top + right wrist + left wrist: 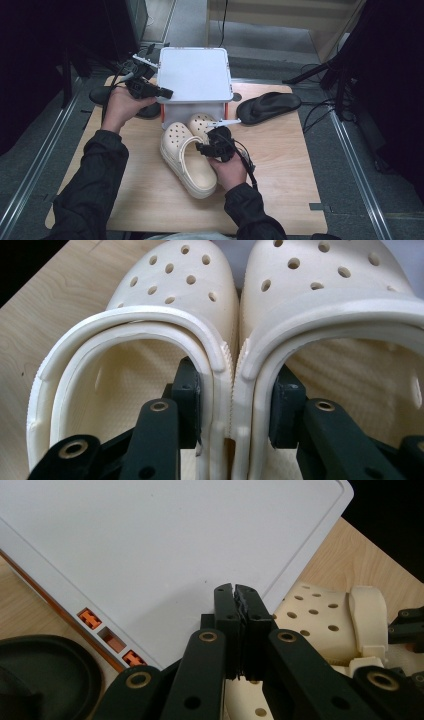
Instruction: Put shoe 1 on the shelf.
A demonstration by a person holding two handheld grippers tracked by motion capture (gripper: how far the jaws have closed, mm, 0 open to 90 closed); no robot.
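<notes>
**Pair of cream clogs gripped together at the inner walls; left jaws shut above the white box**

The right hand-held gripper (207, 146) is seen with one jaw inside each shoe of a pair of cream clogs (187, 155). In the right gripper view the two inner side walls, pressed against each other, are clamped between the jaws, which are held partly closed on them. The left clog (135, 365) and the right clog (330, 340) lie side by side, touching, with their perforated toes pointed away from the person toward a white box (195, 75). The clogs are placed near the middle of the wooden worktop (280, 165), their toes just beside the box's front.

The left hand-held gripper (167, 93) is held at the box's left front corner. In the left gripper view its jaws are fully shut with nothing between them, above the box lid (165, 545).

A black sandal (268, 106) lies to the right of the box, and another black sandal (102, 95) is partly covered by the left hand (120, 105).
</notes>
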